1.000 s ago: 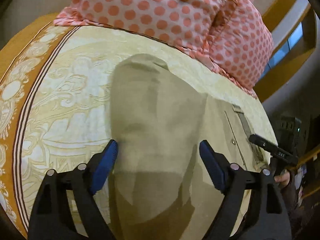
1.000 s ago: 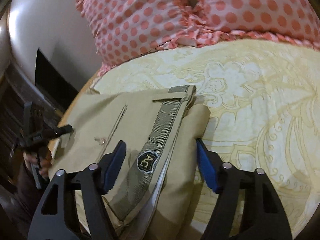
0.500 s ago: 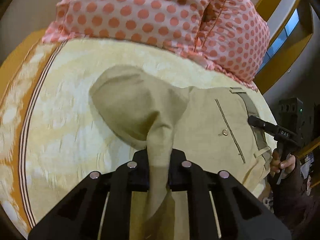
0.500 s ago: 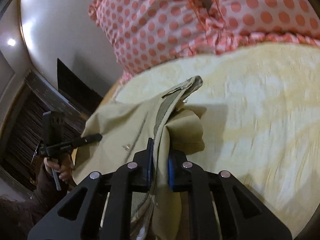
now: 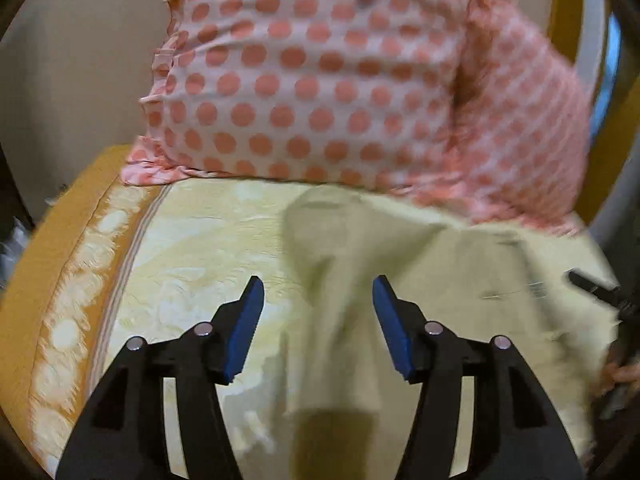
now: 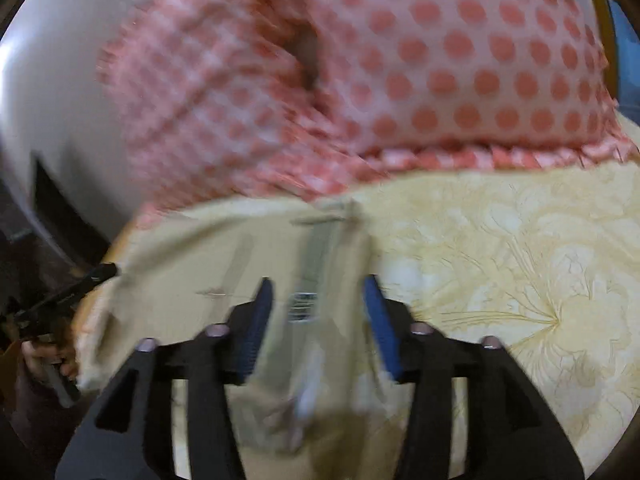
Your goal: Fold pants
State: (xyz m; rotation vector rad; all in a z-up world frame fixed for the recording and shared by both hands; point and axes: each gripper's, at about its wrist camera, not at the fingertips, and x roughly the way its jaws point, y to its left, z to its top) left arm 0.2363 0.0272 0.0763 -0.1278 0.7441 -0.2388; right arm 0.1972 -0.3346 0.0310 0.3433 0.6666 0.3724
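The khaki pants (image 5: pixel 360 264) lie on the yellow patterned bedspread (image 5: pixel 192 256), folded, with the far end near the pillows. My left gripper (image 5: pixel 318 320) is open, its blue pads on either side of the pant fabric, not gripping it. In the right wrist view the pants (image 6: pixel 224 264) show their striped waistband (image 6: pixel 316 248) and a label. My right gripper (image 6: pixel 318 320) is open too, with the waistband end between its jaws. Both views are motion-blurred.
Two pink polka-dot pillows (image 5: pixel 320 80) lie at the head of the bed, also in the right wrist view (image 6: pixel 460 60). The bedspread's orange border (image 5: pixel 52 272) marks the left edge. A person's hand with a dark handheld device (image 6: pixel 52 320) is beside the bed.
Both grippers were shut on the pants half a second ago and have opened, letting the fabric go. The pants have dropped onto the bed nearer the pillows.
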